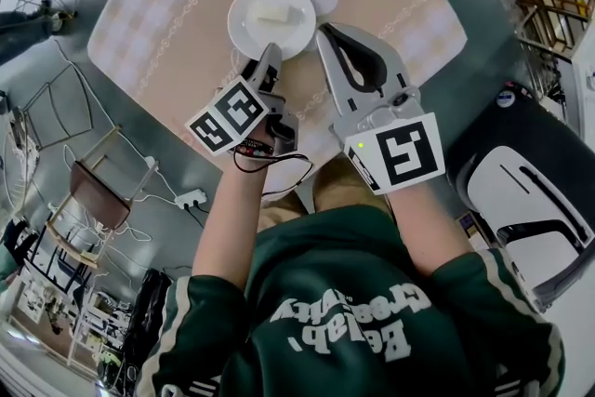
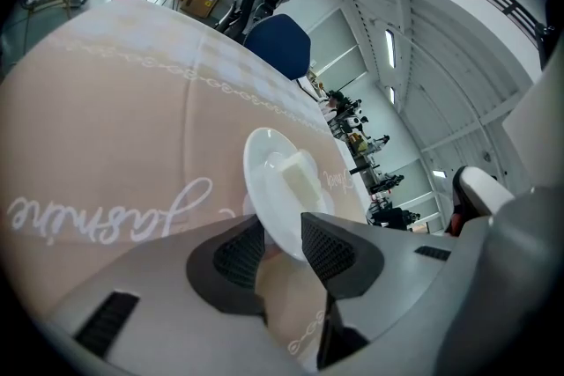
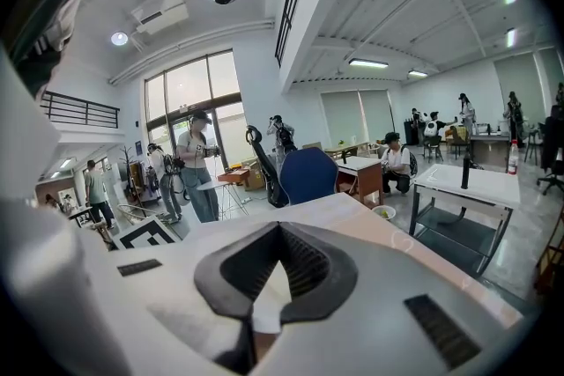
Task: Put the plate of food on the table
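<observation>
**Plate in my left gripper, over the tabletop**

My left gripper [image 1: 271, 53] [image 2: 282, 244] is clamped on the near rim of the white plate [image 1: 245, 25] [image 2: 257, 161], one jaw on each side of the rim. A pale block of food [image 1: 275, 14] [image 2: 300, 177] lies on the plate. The plate is over the checked cloth of the tabletop [image 1: 167, 23]; I cannot tell whether it rests on it. My right gripper [image 1: 323, 32] [image 3: 278, 229] is just beside the plate, its tips closed together on nothing.
</observation>
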